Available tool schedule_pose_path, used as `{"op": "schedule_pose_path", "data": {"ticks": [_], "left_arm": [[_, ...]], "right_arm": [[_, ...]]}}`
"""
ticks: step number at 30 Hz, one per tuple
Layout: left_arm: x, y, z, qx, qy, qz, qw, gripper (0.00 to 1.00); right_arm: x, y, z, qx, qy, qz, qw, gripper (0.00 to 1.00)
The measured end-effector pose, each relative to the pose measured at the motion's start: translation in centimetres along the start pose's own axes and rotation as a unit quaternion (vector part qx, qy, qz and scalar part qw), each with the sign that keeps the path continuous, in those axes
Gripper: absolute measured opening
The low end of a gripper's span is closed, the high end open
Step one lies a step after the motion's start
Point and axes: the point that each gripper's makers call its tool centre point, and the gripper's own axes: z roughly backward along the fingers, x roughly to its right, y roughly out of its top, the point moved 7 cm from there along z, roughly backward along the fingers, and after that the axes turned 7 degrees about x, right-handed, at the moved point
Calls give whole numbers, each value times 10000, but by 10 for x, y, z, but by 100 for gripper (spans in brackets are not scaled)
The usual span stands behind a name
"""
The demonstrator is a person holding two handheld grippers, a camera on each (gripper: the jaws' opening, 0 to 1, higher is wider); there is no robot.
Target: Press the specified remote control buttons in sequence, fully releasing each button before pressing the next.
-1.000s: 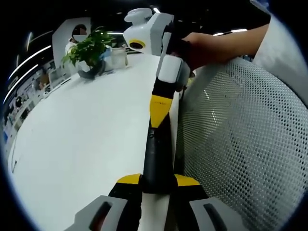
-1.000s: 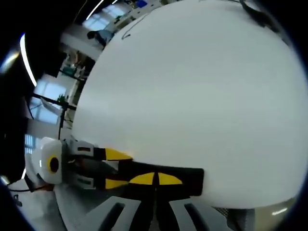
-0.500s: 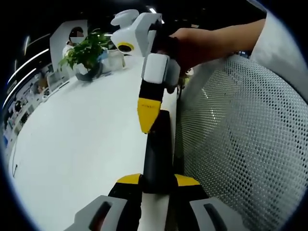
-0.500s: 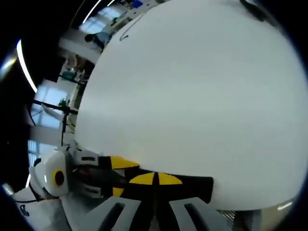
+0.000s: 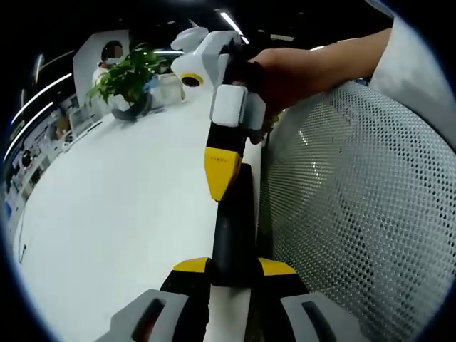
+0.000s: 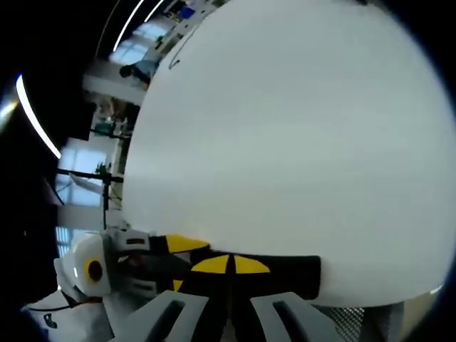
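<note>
Left gripper view: I'm clamping the black remote control (image 5: 234, 228) by its near end, long axis running away along the white table (image 5: 107, 214) edge, with my closed right gripper (image 5: 221, 189) poised just above it.

A broad white counter (image 6: 299, 142) takes up most of the frame. At the bottom centre the right gripper (image 6: 229, 265) has its yellow-tipped jaws closed together, lying over a black remote control (image 6: 285, 267) that runs toward the right. The left gripper (image 6: 182, 265) clamps the remote's end from the lower left.
</note>
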Motion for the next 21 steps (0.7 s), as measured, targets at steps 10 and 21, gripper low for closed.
{"op": "schedule_pose_path", "data": {"ticks": [10,21], "left_arm": [[-1,-1,0,22,-8,22,10000,24],[-1,-1,0,13,16,-21,10000,24]], "right_arm": [[0,-1,0,76,-119,126,9998,0],[-1,-1,-2,200,-175,302,9992,0]]}}
